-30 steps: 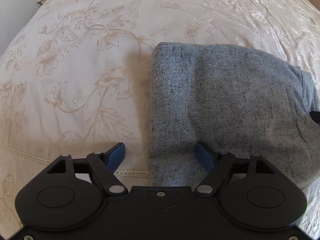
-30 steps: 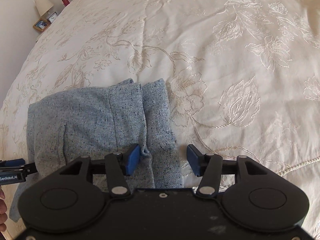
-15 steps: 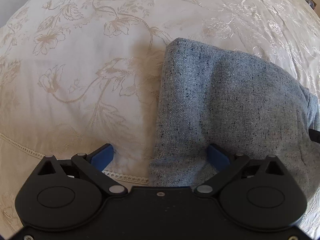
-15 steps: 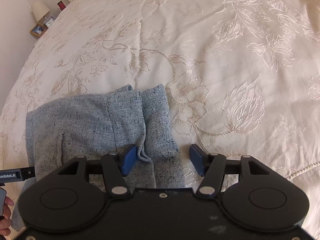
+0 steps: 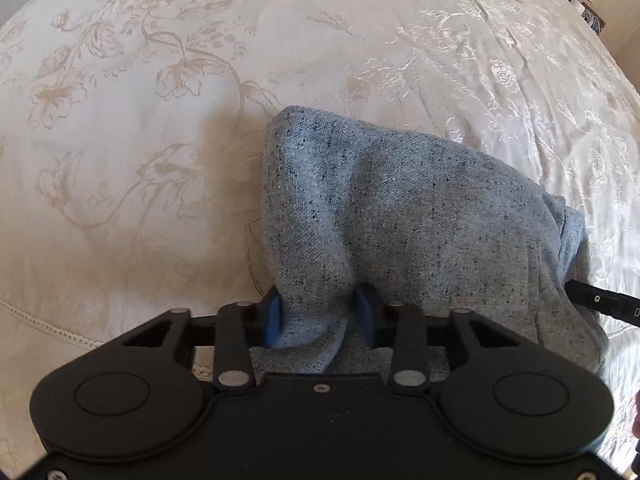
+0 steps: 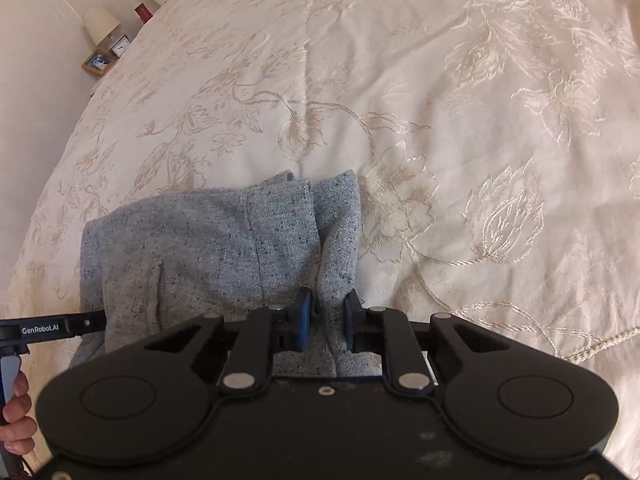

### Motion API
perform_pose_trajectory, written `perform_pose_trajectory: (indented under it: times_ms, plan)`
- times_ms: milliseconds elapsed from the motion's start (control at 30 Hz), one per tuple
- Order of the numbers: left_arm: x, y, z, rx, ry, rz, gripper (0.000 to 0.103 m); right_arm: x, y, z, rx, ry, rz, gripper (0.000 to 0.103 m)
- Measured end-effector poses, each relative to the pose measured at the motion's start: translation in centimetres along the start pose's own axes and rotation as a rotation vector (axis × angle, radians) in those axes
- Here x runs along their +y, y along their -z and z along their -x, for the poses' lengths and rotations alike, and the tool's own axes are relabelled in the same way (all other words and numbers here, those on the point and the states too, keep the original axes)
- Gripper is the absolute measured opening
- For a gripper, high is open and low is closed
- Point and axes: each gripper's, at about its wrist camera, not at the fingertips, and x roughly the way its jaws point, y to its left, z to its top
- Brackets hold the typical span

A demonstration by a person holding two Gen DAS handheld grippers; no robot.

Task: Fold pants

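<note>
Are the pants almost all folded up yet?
Nearly, it seems. The grey pants already lie in a short, layered bundle on the bedspread. The left gripper and right gripper each pinch a near corner, jaws closed on fabric. Probably one more fold remains, then letting go.

Pale blue-grey pants (image 5: 420,216) flecked with dark specks lie at the frame's centre on a cream bedspread (image 5: 140,160) embroidered with glossy tan flowers and vines. Each black gripper (image 5: 320,312) has blue finger pads (image 6: 301,320). Upper left, a cream lamp (image 6: 100,24) and red jar (image 6: 142,12).
</note>
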Motion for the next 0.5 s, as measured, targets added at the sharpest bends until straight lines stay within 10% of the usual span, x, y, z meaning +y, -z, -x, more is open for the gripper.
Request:
perform_pose_trajectory:
  times_ms: [133, 500]
  plan:
    - [-1.6, 0.2, 1.4, -0.031, -0.085, -0.037, 0.014, 0.4, -0.2, 1.2, -0.026, -0.005, -0.059, 0.013]
    - [-1.8, 1.2, 7.0, -0.132, -0.115, 0.012, 0.012, 2.7, -0.3, 6.8, -0.096, -0.056, -0.027, 0.011]
